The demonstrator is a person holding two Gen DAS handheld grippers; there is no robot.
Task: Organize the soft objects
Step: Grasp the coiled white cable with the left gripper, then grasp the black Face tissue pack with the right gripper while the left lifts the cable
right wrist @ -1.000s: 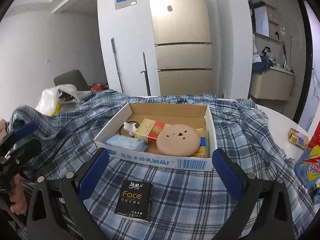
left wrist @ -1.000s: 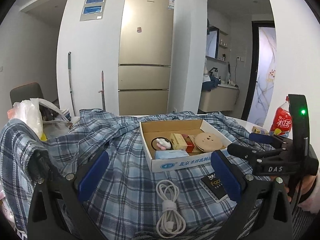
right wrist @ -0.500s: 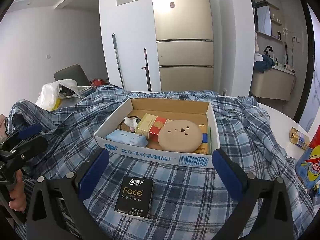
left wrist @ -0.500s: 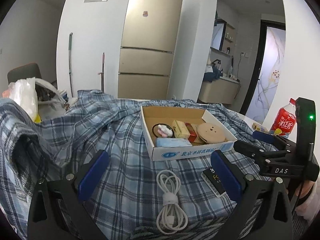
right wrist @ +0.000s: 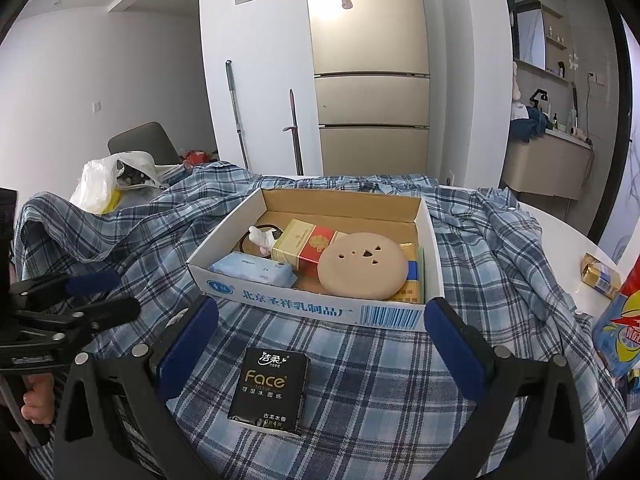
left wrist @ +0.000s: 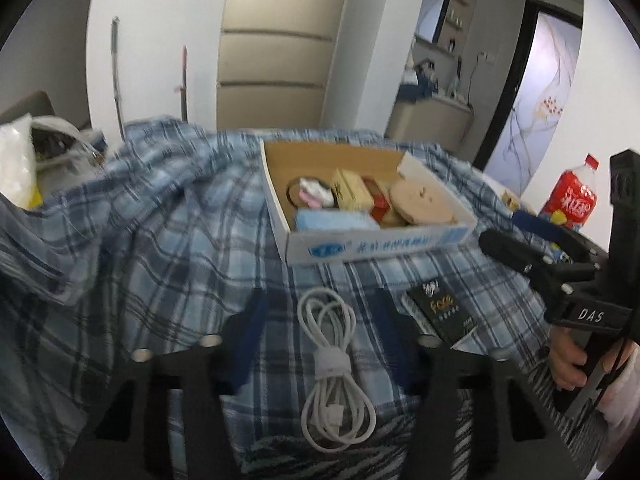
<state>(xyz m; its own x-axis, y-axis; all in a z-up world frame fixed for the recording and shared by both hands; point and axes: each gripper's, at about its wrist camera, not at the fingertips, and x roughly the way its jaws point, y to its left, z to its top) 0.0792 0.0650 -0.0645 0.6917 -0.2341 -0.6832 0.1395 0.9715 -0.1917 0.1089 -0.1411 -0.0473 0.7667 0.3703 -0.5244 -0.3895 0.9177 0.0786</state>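
A white coiled cable (left wrist: 334, 354) lies on the blue plaid cloth (left wrist: 160, 248) in the left wrist view. My left gripper (left wrist: 320, 328) hangs just over it, and its jaws are closing with the coil between them; the pads do not touch it. A black "Face" tissue pack (right wrist: 273, 388) lies on the plaid cloth (right wrist: 400, 400) under my open right gripper (right wrist: 322, 336), which holds nothing. Behind both stands an open cardboard box (right wrist: 312, 310) holding a blue wipes pack (right wrist: 254, 268), a round beige pad (right wrist: 364, 270) and a red-and-gold carton (right wrist: 304, 246).
A red drink bottle (left wrist: 572, 196) and a small gold box (right wrist: 600, 276) stand on the white table at the right, near a blue-and-yellow packet (right wrist: 620, 328). A white plastic bag (right wrist: 96, 184) sits at the far left. A hand (left wrist: 568, 364) grips the right gripper's handle.
The left gripper has tipped downward and come closer to the white cable, and its jaws have narrowed around the coil. The right wrist view is the same.
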